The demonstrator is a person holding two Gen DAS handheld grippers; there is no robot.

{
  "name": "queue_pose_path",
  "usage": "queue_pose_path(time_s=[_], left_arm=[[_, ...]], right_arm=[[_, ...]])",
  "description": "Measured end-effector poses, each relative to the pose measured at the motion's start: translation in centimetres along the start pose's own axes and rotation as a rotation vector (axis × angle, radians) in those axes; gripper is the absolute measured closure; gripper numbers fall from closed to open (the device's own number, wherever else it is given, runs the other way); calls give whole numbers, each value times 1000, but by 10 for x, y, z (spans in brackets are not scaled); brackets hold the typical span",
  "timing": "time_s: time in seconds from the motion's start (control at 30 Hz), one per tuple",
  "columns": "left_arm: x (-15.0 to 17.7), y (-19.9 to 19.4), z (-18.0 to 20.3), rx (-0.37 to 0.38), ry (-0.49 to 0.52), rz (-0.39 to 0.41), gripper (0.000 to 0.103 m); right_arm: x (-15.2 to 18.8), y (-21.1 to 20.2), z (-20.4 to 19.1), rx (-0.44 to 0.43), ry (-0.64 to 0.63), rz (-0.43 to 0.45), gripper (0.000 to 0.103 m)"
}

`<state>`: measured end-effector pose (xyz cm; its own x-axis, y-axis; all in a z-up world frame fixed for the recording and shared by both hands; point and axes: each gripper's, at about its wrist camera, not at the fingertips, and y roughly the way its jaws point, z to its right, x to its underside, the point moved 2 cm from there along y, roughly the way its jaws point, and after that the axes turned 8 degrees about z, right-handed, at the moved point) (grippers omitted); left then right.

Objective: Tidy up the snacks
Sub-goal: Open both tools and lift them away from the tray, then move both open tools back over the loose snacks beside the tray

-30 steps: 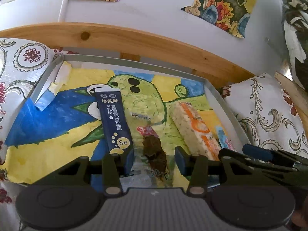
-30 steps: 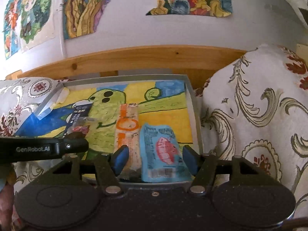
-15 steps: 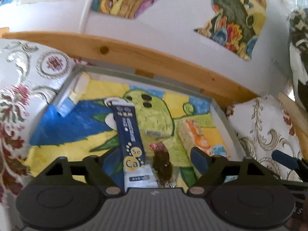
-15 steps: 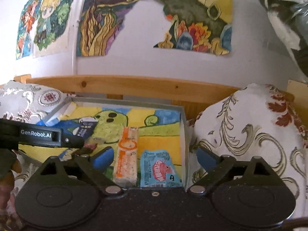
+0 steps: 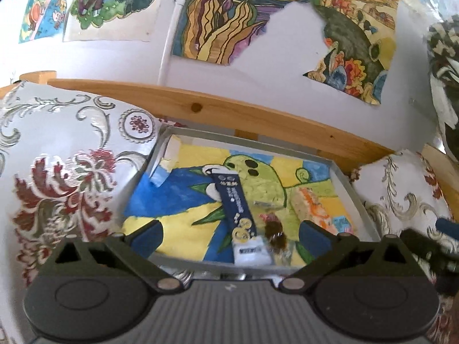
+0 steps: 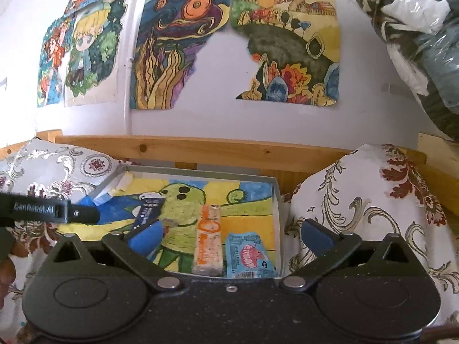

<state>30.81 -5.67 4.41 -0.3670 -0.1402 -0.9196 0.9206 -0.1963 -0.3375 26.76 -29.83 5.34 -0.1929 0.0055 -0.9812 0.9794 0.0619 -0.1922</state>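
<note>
Grey tray (image 6: 277, 200), four snack packets, two spread tongs

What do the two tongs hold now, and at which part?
Nothing. The left tongs and the right tongs are both open and empty; the snacks lie in the tray.

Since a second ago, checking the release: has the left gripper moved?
Yes. The left gripper has pulled back from the dark blue sachet and opened wide.

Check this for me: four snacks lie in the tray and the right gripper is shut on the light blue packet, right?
Not quite. The right gripper is open and holds nothing; the right wrist view shows the light blue packet lying in the tray. Four snacks do lie there.
</note>
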Motion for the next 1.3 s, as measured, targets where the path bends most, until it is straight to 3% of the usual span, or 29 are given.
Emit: queue_pose_path(time_s=[0.5, 1.3], left_arm=[[15, -66, 9, 32, 116, 53, 0], [68, -145, 1, 8, 162, -29, 0]], right_arm=[[-3, -49, -17, -36, -5, 39, 1], [42, -135, -27, -31, 14, 29, 1]])
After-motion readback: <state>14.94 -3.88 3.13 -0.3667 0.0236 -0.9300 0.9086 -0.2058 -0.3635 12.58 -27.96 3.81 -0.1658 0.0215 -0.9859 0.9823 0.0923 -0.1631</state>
